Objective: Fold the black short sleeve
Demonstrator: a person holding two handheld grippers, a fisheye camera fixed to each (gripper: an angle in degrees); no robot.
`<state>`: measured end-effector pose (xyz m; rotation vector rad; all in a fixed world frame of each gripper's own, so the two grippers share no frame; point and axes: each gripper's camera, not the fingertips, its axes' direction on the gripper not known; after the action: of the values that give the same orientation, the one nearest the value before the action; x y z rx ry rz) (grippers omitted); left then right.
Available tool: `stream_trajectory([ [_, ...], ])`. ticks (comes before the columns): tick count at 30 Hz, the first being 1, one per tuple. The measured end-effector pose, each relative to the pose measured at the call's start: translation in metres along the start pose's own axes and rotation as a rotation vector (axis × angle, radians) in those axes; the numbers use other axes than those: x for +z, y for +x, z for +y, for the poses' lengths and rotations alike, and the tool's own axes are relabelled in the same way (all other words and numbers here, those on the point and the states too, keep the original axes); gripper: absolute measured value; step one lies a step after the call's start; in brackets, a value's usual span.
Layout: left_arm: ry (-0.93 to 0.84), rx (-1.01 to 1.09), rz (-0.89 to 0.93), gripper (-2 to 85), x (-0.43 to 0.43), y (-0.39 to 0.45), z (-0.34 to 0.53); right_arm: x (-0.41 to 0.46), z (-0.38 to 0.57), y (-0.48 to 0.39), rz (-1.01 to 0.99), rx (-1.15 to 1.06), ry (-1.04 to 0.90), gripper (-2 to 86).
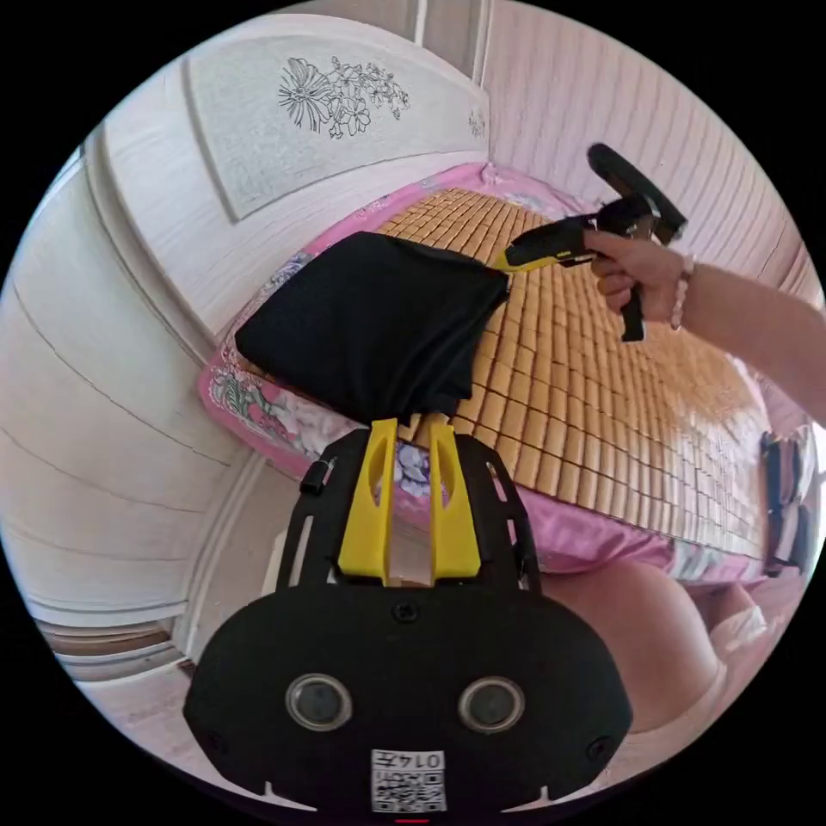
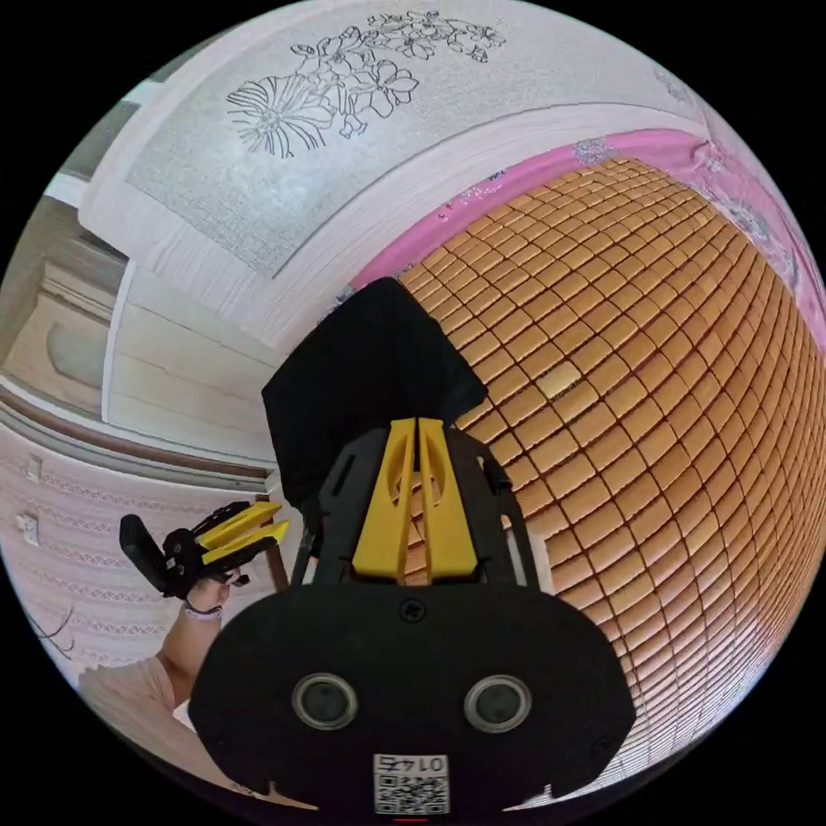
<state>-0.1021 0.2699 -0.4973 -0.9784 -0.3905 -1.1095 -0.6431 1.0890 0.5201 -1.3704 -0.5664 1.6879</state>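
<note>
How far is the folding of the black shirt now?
Partly done: the shirt already looks folded into a compact panel. In hand: the left hand-held gripper and the right hand-held gripper each pinch an edge, holding it over the mat. Left: lay it flat and release.

Place: a bedroom in a home.
Bed (image 1: 602, 533): takes up most of both views, made up with a pink floral sheet (image 1: 258, 404) whose edge runs along the mattress side.
Bamboo mat (image 2: 645, 387): a summer sleeping mat of small amber tiles, laid flat over the sheet.
Headboard (image 2: 361, 172): pale wood grain, with a grey inset panel bearing a line drawing of flowers, standing at the end of the bed.
Walls (image 1: 602, 95): pale pink, striped wallpaper behind the bed.
Wall sockets (image 2: 30, 495): 2 white plates on the papered wall in the right gripper view.
Furniture (image 1: 86, 387): pale panelled woodwork stands just beside the bed.
</note>
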Motion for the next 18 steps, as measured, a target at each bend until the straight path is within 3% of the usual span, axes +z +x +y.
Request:
stream_trajectory([
  [5, 0.122, 0.073, 0.230, 3.1, -0.071, 0.080, 0.081, -0.142, 0.148, -0.011, 0.159, -0.133, 0.124, -0.1],
  [8, 0.134, 0.210, 0.295, -0.1, -0.099, 0.158, 0.116, -0.241, 0.292, -0.019, 0.487, -0.145, 0.194, -0.1],
  [11, 0.151, 0.358, 0.428, -0.6, -0.115, 0.245, 0.135, -0.338, 0.432, -0.023, 0.823, 0.055, 0.232, 0.0],
  [13, 0.162, 0.466, 0.513, -0.6, -0.120, 0.306, 0.139, -0.414, 0.534, -0.026, 1.021, 0.320, 0.252, 0.0],
  [18, 0.264, 0.773, 0.688, 3.7, -0.146, 0.487, 0.155, -0.530, 0.705, -0.063, 1.132, 0.677, 0.427, 1.4],
])
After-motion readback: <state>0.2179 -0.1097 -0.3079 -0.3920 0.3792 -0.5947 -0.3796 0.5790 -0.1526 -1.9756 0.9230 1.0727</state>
